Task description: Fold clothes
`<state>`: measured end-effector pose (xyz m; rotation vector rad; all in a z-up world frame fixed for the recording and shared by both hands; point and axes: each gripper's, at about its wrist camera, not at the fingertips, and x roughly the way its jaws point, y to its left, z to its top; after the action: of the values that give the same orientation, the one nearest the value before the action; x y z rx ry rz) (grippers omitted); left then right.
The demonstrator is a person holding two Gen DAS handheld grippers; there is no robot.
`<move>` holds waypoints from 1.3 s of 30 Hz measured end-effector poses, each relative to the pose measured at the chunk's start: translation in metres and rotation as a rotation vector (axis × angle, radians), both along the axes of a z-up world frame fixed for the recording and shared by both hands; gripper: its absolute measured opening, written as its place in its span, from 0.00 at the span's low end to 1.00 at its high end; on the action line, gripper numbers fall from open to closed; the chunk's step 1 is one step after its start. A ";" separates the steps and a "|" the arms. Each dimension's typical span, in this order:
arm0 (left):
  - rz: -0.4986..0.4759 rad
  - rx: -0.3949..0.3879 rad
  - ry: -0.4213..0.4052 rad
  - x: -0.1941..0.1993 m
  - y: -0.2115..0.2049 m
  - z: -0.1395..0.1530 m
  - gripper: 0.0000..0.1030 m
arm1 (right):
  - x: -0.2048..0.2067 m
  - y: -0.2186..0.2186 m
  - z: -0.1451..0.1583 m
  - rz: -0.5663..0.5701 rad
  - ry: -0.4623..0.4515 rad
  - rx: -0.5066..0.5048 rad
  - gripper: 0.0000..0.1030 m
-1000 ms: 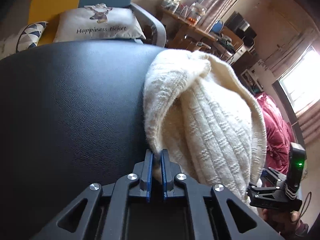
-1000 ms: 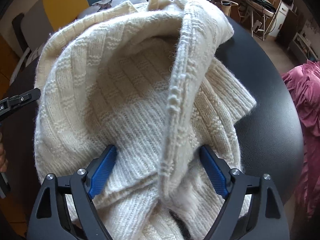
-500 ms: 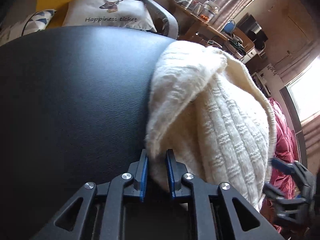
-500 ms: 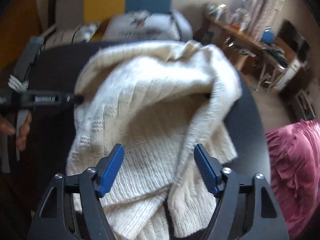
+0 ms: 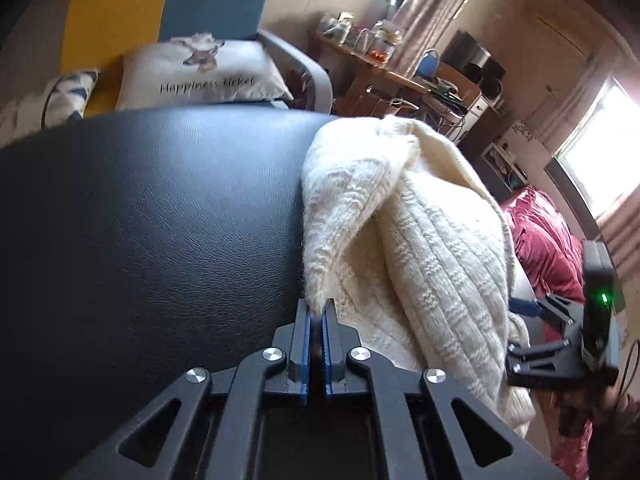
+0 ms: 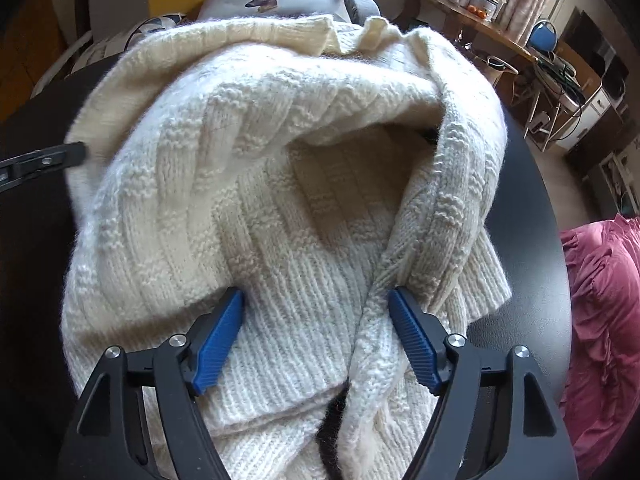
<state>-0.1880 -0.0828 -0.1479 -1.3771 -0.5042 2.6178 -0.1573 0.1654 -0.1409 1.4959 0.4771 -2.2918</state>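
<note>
I hold a cream knitted sweater [image 6: 280,200] half-gathered on a black leather-look table [image 5: 140,220], its bulk toward the table's right edge and far right corner, the left part of the top bare. My left gripper [image 5: 316,312] has its blue pads pressed together on a pinch of the sweater's near-left edge, and from that pinch a flap of knit rises and arches over the rest of the garment. My right gripper [image 6: 316,320] hangs over the near edge with its jaws spread wide, the ribbed hem [image 6: 288,352] and a loose knitted strip lying between the fingers [image 6: 218,336] but not clamped.

By my reading the fold is partway: one layer has been brought over another, yet the sweater is a rounded, hollow mound, not a flat stack; an open pocket shows beneath the lifted flap, and a ribbed corner sticks out toward the table's right edge. What looks left is to lay the lifted flap down flat, square the edges and tuck the stray strip. Whether this is a first fold going over or a later one being tidied, I cannot tell.

A printed cushion [image 5: 200,76] sits on a chair beyond the far edge; crimson bedding [image 6: 600,300] lies off to the right.
</note>
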 end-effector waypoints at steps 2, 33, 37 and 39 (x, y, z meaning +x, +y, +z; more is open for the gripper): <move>-0.003 -0.010 0.018 0.005 -0.003 0.007 0.03 | 0.000 -0.002 0.005 -0.002 -0.015 0.011 0.75; 0.032 0.221 -0.141 0.113 -0.055 -0.016 0.15 | 0.014 -0.029 0.024 -0.095 -0.004 0.108 0.85; -0.017 0.287 -0.148 0.119 -0.022 -0.029 0.18 | 0.016 -0.003 0.020 -0.110 0.000 0.089 0.85; -0.010 0.323 -0.147 0.118 -0.015 -0.032 0.19 | 0.018 -0.003 0.023 -0.110 0.001 0.086 0.86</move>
<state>-0.0699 -0.0978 -0.1799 -1.4597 -0.8906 2.3057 -0.1393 0.1628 -0.1180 1.5986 0.5122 -2.3835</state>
